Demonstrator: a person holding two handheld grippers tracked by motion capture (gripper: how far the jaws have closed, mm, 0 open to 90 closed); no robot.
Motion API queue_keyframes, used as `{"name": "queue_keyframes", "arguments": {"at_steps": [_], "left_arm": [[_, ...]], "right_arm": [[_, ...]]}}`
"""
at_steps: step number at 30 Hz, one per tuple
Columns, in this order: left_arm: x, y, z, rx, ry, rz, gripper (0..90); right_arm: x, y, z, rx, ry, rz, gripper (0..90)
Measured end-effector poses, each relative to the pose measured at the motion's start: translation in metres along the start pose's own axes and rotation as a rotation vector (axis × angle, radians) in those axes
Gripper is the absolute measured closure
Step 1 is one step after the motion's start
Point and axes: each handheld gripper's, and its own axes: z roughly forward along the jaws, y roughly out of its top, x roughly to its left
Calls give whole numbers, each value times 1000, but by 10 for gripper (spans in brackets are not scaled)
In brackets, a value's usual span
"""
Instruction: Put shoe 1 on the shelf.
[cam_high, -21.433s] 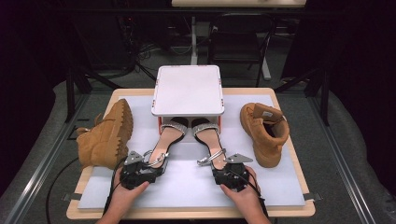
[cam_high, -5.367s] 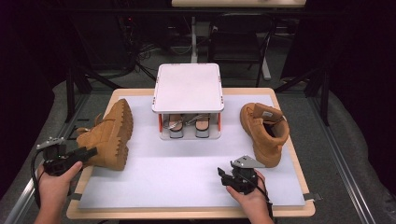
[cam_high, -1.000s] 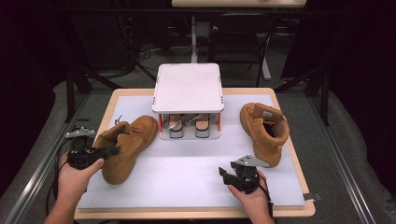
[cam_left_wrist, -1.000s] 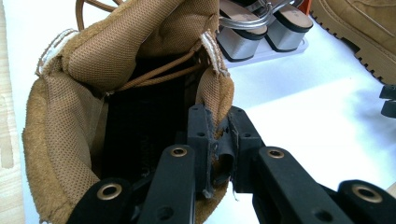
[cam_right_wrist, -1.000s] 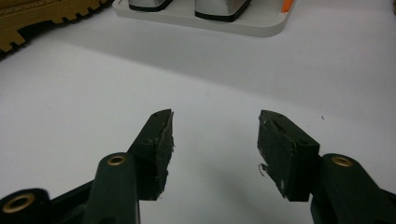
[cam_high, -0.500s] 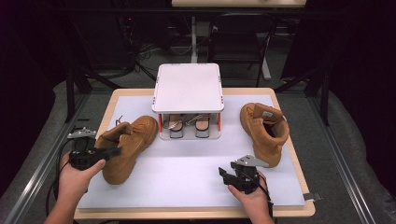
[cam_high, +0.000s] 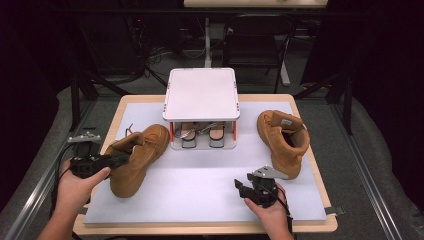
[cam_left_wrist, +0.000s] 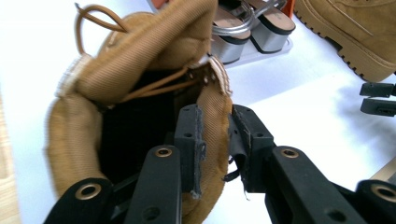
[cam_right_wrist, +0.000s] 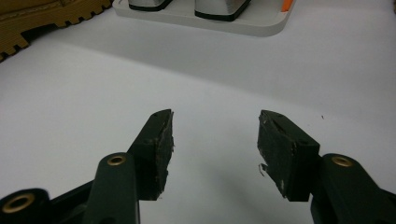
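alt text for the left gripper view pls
The left gripper straddles the collar wall of a tan boot, one black jaw inside the opening and one outside; its jaws have just been opening. Behind, on white table cover, silver sandals sit in a rack.

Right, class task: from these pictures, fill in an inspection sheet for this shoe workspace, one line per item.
Surface: white mat on a wooden table; no spills seen.
Job's things: left boot standing with its toe toward the white rack; right boot standing at the mat's right edge; heeled sandals under the rack's top.
Clutter: nothing seen.
Tools: left tool straddles the left boot's collar and its jaws have just been opening; right tool is open over bare mat, with nothing between its jaws.
Cables: black cable loops from the left tool.
Surroundings: dark room, chair behind the table.
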Motion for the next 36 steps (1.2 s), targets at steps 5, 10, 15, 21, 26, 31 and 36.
{"name": "queue_keyframes", "arguments": {"at_steps": [5, 10, 15, 21, 26, 31, 36], "left_arm": [[6, 7, -8, 31, 47, 4, 683], [15, 19, -17, 80, 107, 2, 643], [24, 28, -14, 143, 152, -9, 609], [33, 33, -5, 213, 199, -39, 603], [40, 32, 3, 274, 191, -74, 581], [46, 31, 10, 313, 157, -106, 577], [48, 30, 18, 359, 161, -108, 599]], "right_arm": [[0, 0, 0, 2, -1, 0, 450], [0, 0, 0, -1, 0, -1, 450], [1, 0, 1, -2, 2, 0, 450], [0, 0, 0, -2, -2, 5, 450], [0, 0, 0, 1, -1, 4, 450], [-1, 0, 0, 0, -2, 4, 450], [-1, -1, 1, 3, -3, 4, 450]]}}
